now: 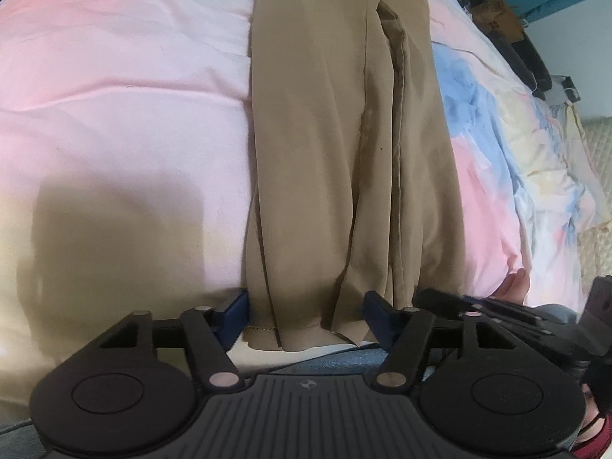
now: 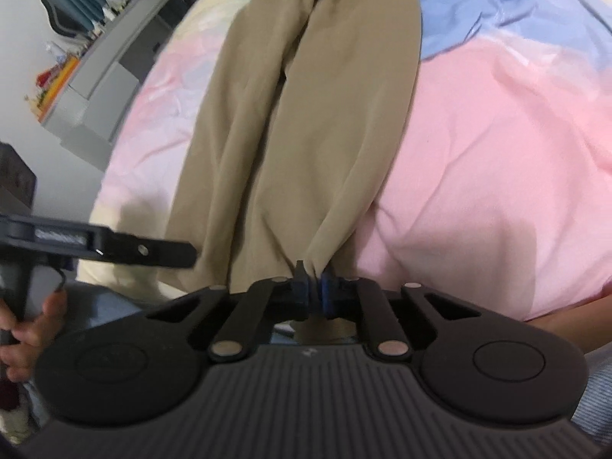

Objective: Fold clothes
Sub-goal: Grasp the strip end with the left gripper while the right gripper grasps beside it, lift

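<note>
Tan trousers (image 1: pixel 325 153) lie stretched lengthwise on a pink and blue bedspread (image 1: pixel 114 95), their near hem at the bed's front edge. My left gripper (image 1: pixel 306 311) is open, its blue fingers (image 1: pixel 233 308) standing either side of the hem end without pinching it. In the right wrist view the trousers (image 2: pixel 306 114) run away from me, and my right gripper (image 2: pixel 313 290) is shut on the right corner of the hem, the cloth bunched between its blue pads (image 2: pixel 327 287). The left gripper (image 2: pixel 114 246) shows at the left of that view, hand-held.
The bedspread (image 2: pixel 497 153) covers the whole bed. A grey desk (image 2: pixel 95 69) with small items and a teal chair (image 2: pixel 69 4) stand beyond the bed's left side. Dark bags and a cardboard box (image 1: pixel 497 15) sit beyond the far right edge. Blue jeans (image 1: pixel 336 359) show below.
</note>
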A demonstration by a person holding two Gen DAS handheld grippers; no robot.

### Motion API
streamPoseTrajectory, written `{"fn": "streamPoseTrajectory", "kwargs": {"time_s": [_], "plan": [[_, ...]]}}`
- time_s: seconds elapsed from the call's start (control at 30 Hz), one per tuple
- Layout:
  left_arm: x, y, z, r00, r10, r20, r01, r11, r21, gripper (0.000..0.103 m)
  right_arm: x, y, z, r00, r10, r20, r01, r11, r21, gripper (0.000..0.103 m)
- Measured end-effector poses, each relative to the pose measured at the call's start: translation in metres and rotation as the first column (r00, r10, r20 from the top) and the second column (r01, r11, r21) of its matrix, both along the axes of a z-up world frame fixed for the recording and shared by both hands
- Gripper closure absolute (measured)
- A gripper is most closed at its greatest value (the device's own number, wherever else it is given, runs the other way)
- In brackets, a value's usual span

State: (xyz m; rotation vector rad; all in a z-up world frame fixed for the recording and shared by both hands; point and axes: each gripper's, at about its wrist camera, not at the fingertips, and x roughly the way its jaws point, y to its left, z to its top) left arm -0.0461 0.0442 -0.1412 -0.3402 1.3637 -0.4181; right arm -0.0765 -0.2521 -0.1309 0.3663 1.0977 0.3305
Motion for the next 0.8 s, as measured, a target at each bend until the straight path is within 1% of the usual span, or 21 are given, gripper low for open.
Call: {"fn": "streamPoseTrajectory", "kwargs": {"time_s": [0.03, 0.1, 0.13, 0.17, 0.2, 0.23, 0.27, 0.4, 0.43, 0.47, 0.53, 0.57, 0.6, 0.7, 0.8], "plan": [[-0.001, 0.001, 0.001, 1.000, 0.003, 0.003, -0.003, 1.000, -0.001, 0.049, -0.001, -0.001, 0.003, 1.000, -0.010, 0.016, 0.009, 1.000, 0.010, 0.095], [-0.003, 0.004, 0.002, 1.000, 0.010, 0.008, -0.010, 1.000, -0.002, 0.062, -0.002, -0.009, 0.009, 0.998, -0.043, 0.042, 0.042, 0.998, 0.042, 0.095], [-0.004, 0.006, 0.003, 1.000, 0.015, 0.012, -0.015, 1.000, -0.009, 0.065, -0.003, -0.014, 0.012, 0.996, -0.066, 0.051, 0.063, 0.996, 0.064, 0.095], [-0.005, 0.007, 0.004, 1.000, 0.021, 0.018, -0.021, 1.000, -0.018, 0.074, -0.004, -0.021, 0.015, 0.994, -0.091, 0.056, 0.086, 0.992, 0.088, 0.095], [-0.006, 0.009, 0.005, 0.999, 0.028, 0.024, -0.028, 0.999, -0.027, 0.086, -0.005, -0.027, 0.018, 0.992, -0.113, 0.061, 0.106, 0.988, 0.110, 0.095], [-0.007, 0.010, 0.006, 0.999, 0.030, 0.032, -0.029, 0.999, -0.036, 0.088, -0.006, -0.032, 0.021, 0.989, -0.131, 0.067, 0.122, 0.984, 0.127, 0.095], [-0.008, 0.013, 0.007, 0.999, 0.030, 0.044, -0.028, 0.998, -0.049, 0.088, -0.006, -0.036, 0.023, 0.986, -0.146, 0.074, 0.135, 0.981, 0.140, 0.095], [-0.013, 0.023, 0.021, 0.989, 0.076, 0.128, -0.061, 0.991, -0.122, 0.095, -0.005, -0.051, 0.033, 0.975, -0.196, 0.102, 0.175, 0.967, 0.187, 0.095], [-0.016, 0.029, 0.026, 0.981, 0.111, 0.158, -0.086, 0.983, -0.161, 0.095, -0.005, -0.053, 0.036, 0.973, -0.205, 0.109, 0.181, 0.964, 0.196, 0.095], [-0.016, 0.036, 0.031, 0.973, 0.153, 0.173, -0.116, 0.971, -0.209, 0.095, -0.005, -0.056, 0.039, 0.970, -0.214, 0.119, 0.187, 0.961, 0.205, 0.095], [-0.015, 0.051, 0.042, 0.953, 0.237, 0.187, -0.173, 0.936, -0.306, 0.095, -0.006, -0.064, 0.047, 0.961, -0.231, 0.149, 0.195, 0.955, 0.224, 0.095], [-0.018, 0.057, 0.049, 0.941, 0.267, 0.208, -0.186, 0.921, -0.342, 0.095, -0.008, -0.066, 0.051, 0.957, -0.235, 0.171, 0.192, 0.953, 0.235, 0.095], [-0.025, 0.060, 0.056, 0.931, 0.284, 0.230, -0.189, 0.912, -0.363, 0.095, -0.010, -0.069, 0.054, 0.952, -0.237, 0.192, 0.186, 0.950, 0.250, 0.095], [-0.039, 0.059, 0.074, 0.908, 0.309, 0.282, -0.183, 0.900, -0.395, 0.096, -0.020, -0.076, 0.065, 0.941, -0.237, 0.243, 0.162, 0.943, 0.292, 0.095], [-0.056, 0.060, 0.094, 0.888, 0.303, 0.346, -0.151, 0.903, -0.402, 0.096, -0.034, -0.079, 0.074, 0.932, -0.230, 0.280, 0.141, 0.942, 0.305, 0.096]]}}
